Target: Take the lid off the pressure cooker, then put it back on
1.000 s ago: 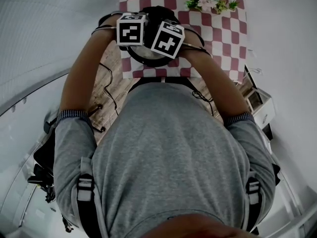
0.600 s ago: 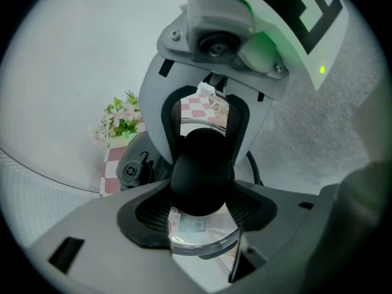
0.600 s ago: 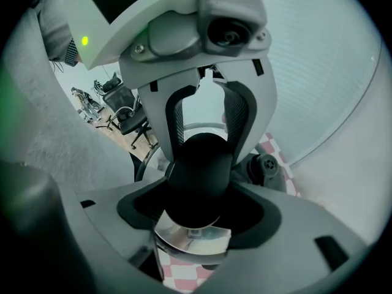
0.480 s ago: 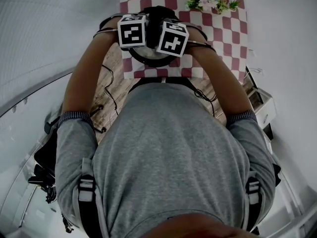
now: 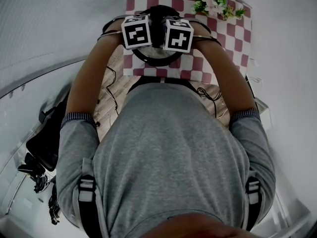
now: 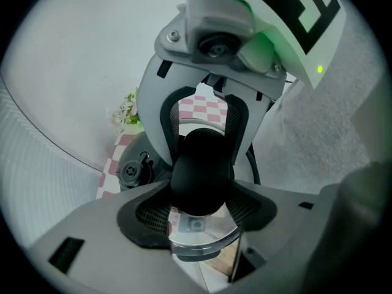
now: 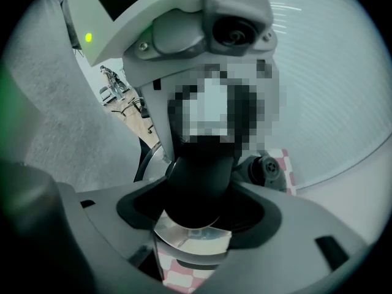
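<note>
nearest, a person in a grey shirt reaches both arms forward over the worktop. the left gripper (image 6: 201,192) and the right gripper (image 7: 199,195) sit side by side above the pressure cooker (image 5: 156,59) — each clamped, jaws wide, on the fat black lid handle (image 6: 202,164). the shiny lid (image 6: 197,236) lies under it (black valve knob (image 6: 131,171) beside). the cooker stands on a checked cloth (image 5: 218,38) — flowers (image 5: 213,1) beyond.
</note>
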Available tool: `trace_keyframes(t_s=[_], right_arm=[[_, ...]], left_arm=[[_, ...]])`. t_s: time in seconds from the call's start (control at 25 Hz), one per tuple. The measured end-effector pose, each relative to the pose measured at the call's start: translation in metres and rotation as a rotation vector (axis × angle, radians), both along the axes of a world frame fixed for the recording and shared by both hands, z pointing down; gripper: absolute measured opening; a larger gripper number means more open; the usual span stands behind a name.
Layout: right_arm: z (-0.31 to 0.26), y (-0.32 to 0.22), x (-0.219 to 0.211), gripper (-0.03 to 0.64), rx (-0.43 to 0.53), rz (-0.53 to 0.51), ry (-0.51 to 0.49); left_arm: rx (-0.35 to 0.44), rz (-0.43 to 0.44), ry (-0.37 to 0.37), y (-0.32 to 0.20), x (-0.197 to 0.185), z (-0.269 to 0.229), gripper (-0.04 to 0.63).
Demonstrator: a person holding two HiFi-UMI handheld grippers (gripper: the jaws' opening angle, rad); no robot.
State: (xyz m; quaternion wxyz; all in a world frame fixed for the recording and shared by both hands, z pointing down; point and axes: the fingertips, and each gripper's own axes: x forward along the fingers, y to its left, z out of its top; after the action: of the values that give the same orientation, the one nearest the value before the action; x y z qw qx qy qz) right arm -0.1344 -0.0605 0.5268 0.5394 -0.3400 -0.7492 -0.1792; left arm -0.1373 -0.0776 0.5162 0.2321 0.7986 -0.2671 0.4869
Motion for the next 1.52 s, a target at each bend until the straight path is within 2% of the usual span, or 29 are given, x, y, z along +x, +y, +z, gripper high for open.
trace_keyframes(t_s=[0.12, 0.36, 0.48, 0.8, 0.88, 1.04, 1.24, 1.36, 1.52], right_arm=[[0.0, 0.0, 0.001, 0.314, 0.004, -0.074, 0.002], [0.0, -0.001, 0.001, 0.314, -0.003, -0.233, -0.003], [0.001, -0.001, 0.001, 0.316, -0.001, -0.28, -0.002], [-0.001, -0.002, 0.001, 0.319, -0.007, -0.244, 0.018], [-0.004, -0.003, 0.001, 0.351, -0.014, -0.222, 0.012], [-0.018, -0.011, 0.002, 0.37, -0.038, -0.152, -0.049], [-0.063, -0.026, -0.011, 0.368, -0.175, 0.049, -0.303], [-0.086, -0.031, -0.007, 0.368, -0.247, 0.165, -0.442], [-0.117, -0.035, 0.004, 0.353, -0.298, 0.31, -0.659]], left_arm=[[-0.016, -0.058, -0.006, 0.002, 0.0, 0.003, 0.3], [0.0, -0.205, 0.0, 0.0, -0.003, 0.0, 0.299], [0.012, -0.256, 0.008, 0.0, -0.004, 0.0, 0.299], [0.052, -0.276, 0.012, 0.002, -0.005, 0.0, 0.305], [0.084, -0.293, 0.009, 0.001, -0.008, 0.0, 0.325], [0.192, -0.361, 0.015, 0.001, -0.015, -0.007, 0.339], [0.385, -0.478, 0.056, 0.007, -0.025, -0.042, 0.339], [0.531, -0.554, 0.117, 0.009, -0.029, -0.073, 0.339], [0.748, -0.666, 0.252, 0.013, -0.029, -0.116, 0.339]])
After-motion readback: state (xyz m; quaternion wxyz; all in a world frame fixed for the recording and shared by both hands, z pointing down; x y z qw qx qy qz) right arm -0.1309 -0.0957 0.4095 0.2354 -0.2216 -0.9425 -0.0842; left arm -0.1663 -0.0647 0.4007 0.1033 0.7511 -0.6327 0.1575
